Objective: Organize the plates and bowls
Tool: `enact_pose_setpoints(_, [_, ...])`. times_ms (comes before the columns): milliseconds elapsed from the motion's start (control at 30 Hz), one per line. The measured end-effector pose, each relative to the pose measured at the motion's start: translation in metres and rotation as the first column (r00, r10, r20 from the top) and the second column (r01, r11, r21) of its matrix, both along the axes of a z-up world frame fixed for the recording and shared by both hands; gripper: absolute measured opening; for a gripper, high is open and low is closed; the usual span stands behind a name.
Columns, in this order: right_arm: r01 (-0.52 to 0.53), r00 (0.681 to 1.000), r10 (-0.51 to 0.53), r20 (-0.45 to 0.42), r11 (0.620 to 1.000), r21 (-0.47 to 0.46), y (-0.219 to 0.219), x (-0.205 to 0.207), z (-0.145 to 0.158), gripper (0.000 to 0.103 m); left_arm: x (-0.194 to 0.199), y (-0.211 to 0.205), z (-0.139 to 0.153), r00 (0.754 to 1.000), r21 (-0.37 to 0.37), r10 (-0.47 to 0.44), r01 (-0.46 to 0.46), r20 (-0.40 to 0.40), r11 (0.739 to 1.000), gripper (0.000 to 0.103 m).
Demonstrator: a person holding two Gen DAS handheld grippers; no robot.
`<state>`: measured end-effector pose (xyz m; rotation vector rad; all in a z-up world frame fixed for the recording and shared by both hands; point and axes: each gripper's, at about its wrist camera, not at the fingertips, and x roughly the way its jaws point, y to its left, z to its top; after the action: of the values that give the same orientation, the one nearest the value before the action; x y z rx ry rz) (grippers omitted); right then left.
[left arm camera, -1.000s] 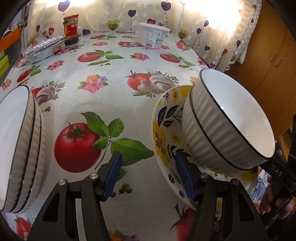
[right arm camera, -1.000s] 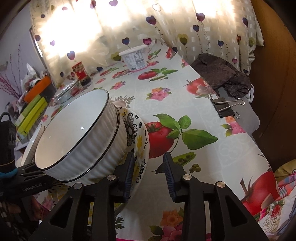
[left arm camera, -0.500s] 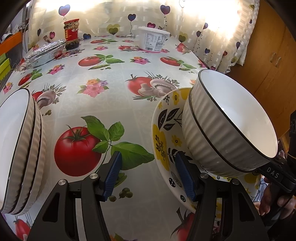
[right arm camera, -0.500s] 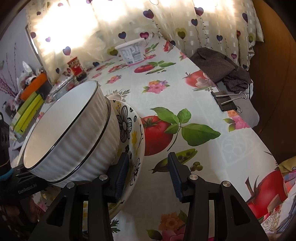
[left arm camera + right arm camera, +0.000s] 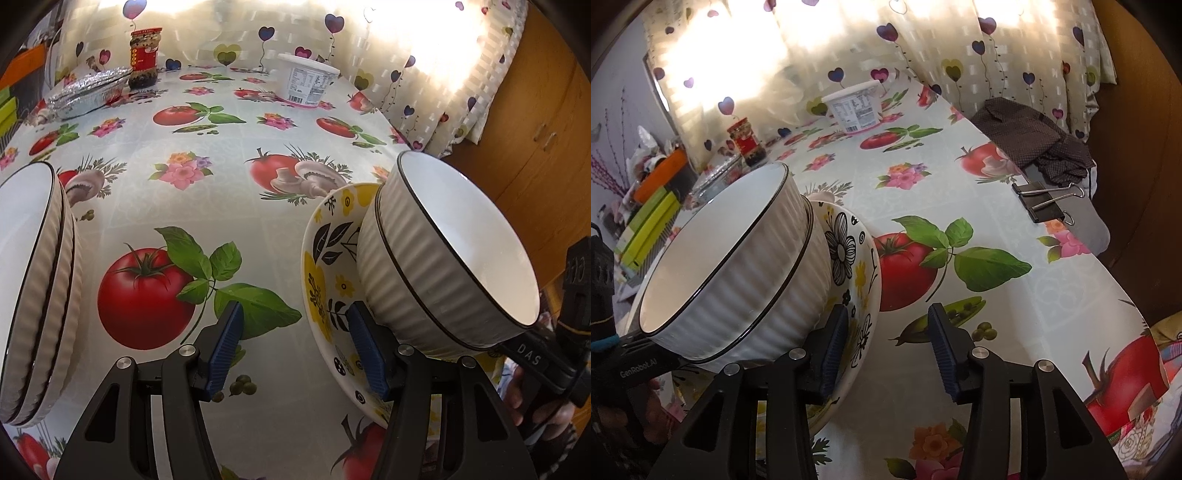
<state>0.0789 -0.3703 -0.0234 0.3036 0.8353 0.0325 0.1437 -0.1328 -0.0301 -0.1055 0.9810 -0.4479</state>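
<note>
Left claw (image 5: 293, 347) wide, empty; right claw (image 5: 886, 349) has just been opening, empty. Stacked bowls (image 5: 436, 258) on flowered plate (image 5: 325, 280) at 3 o'clock; bare worktop (image 5: 207, 206) toward 12.

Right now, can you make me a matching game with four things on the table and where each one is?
Things:
1. ribbed white bowls
2. flowered plate
3. jar with red label
4. binder clip

Places:
A. clipped on the table's right edge
B. far end, beside the foil tray
C. stacked on the flowered plate
D. on the tomato tablecloth, under the bowls

Pairs: 1-C, 2-D, 3-B, 4-A
</note>
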Motion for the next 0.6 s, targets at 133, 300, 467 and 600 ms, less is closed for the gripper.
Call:
enact_pose_setpoints(133, [0.001,1.0,0.0,0.02,1.0,-0.011,0.001,-0.004,0.003,0.045,0.001,0.001,0.001,1.0,-0.005,0.004,-0.004,-0.004,1.0,0.06])
enact_pose_setpoints(300, [0.006,0.998,-0.003,0.057,0.999,-0.044,0.003,-0.01,0.01,0.036,0.0,0.001,0.002,1.0,-0.003,0.01,-0.01,0.003,1.0,0.06])
enact_pose_setpoints(467, [-0.022,0.996,0.028,0.08,0.998,-0.064,0.012,-0.011,0.013,0.02,-0.002,0.005,0.008,0.999,-0.026,0.021,-0.02,0.027,0.999,0.05])
enact_pose_setpoints(600, [-0.025,0.996,0.034,0.088,0.995,-0.095,0.018,-0.011,0.014,0.016,-0.002,0.008,0.01,0.999,-0.031,0.036,-0.035,0.04,0.999,0.04])
